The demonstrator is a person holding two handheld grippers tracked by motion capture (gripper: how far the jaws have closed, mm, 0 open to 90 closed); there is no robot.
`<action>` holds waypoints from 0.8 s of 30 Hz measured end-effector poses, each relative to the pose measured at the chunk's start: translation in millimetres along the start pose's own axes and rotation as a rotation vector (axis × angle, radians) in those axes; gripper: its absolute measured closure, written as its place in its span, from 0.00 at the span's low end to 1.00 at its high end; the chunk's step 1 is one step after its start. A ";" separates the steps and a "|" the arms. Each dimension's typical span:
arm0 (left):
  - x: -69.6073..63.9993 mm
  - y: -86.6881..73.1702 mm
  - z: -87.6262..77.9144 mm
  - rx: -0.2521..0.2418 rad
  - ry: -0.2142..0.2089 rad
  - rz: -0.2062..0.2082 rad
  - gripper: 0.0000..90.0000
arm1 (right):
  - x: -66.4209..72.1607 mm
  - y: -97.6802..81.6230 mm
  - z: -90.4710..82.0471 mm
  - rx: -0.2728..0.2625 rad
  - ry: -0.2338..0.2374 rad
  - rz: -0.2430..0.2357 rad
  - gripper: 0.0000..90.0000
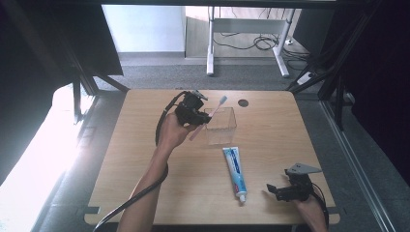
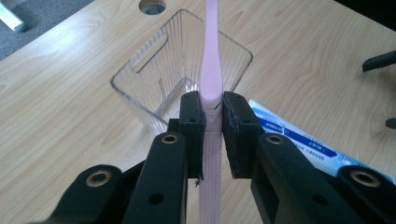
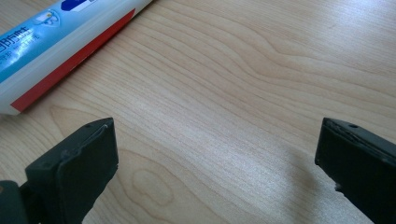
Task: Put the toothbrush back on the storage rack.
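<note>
My left gripper (image 1: 199, 120) is shut on a pink toothbrush (image 1: 212, 115), held in the air just left of a clear plastic box (image 1: 221, 126). Seen from the left gripper view, the black pads (image 2: 192, 122) clamp the pink toothbrush handle (image 2: 208, 70), which reaches up over the clear ribbed box (image 2: 140, 74). The brush's pale blue head points toward the table's far side. A blue and white toothpaste tube (image 1: 236, 173) lies flat in front of the box. My right gripper (image 1: 271, 190) rests open near the front right edge, its jaws wide apart over bare wood, with the tube (image 3: 51, 46) just to its left.
The wooden table (image 1: 145, 159) has a round cable hole (image 1: 243, 102) near its far edge, behind the box. Dark frame posts stand at both far corners. A white desk frame and cables sit on the floor beyond the table.
</note>
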State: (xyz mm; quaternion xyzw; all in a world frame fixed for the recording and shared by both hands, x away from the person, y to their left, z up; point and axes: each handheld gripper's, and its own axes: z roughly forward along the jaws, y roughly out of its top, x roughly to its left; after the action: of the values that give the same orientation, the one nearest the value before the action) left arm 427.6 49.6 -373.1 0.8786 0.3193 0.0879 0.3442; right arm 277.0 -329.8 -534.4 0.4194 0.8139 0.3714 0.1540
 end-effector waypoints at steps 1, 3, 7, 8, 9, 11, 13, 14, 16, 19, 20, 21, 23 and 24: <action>0.1 1.9 1.2 0.001 0.001 0.004 0.88 | 0.0 0.0 0.0 0.000 0.000 0.000 0.00; -0.2 4.2 2.8 -0.002 0.004 0.002 0.88 | -0.1 0.0 0.0 0.000 0.001 0.000 0.00; -0.3 9.9 7.0 -0.016 0.004 -0.008 0.88 | -0.2 -0.1 0.1 0.001 0.000 0.000 0.00; -0.7 12.8 9.5 -0.017 0.010 -0.009 0.88 | -0.2 -0.1 0.2 0.002 0.001 0.000 0.00; -0.7 12.8 9.5 -0.017 0.010 -0.009 0.88 | -0.1 -0.1 0.2 0.003 0.001 0.001 0.00; -0.4 16.3 11.9 -0.022 0.014 -0.003 0.88 | -0.1 -0.1 0.3 0.004 0.001 0.000 0.00; -0.9 19.4 13.7 -0.030 0.019 -0.007 0.88 | -0.1 -0.1 0.4 0.005 0.002 0.001 0.00; -1.2 20.6 14.4 -0.034 0.021 -0.009 0.88 | -0.2 -0.1 0.5 0.005 0.003 0.001 0.00; -1.6 24.0 16.0 -0.044 0.023 -0.013 0.88 | -0.2 -0.1 0.6 0.006 0.004 0.001 0.00; -1.7 28.0 18.5 -0.061 0.031 -0.019 0.88 | -0.1 -0.1 0.6 0.006 0.005 0.000 0.00; -0.2 30.0 20.5 -0.067 0.033 -0.015 0.88 | -0.2 -0.2 0.7 0.006 0.006 0.001 0.00; -0.2 30.0 20.5 -0.067 0.033 -0.015 0.88 | -0.2 -0.2 0.7 0.006 0.006 0.001 0.00; 2.0 31.9 23.2 -0.075 0.039 -0.020 0.88 | -0.3 -0.2 1.1 0.007 0.007 0.001 0.00; 2.7 32.3 23.8 -0.079 0.040 -0.019 0.88 | -0.1 -0.2 1.2 0.009 0.009 0.002 0.00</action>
State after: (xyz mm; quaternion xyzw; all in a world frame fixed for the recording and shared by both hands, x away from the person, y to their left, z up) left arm 454.8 20.2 -369.7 0.8593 0.3309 0.1145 0.3729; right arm 277.7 -329.4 -535.4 0.4195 0.8157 0.3698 0.1482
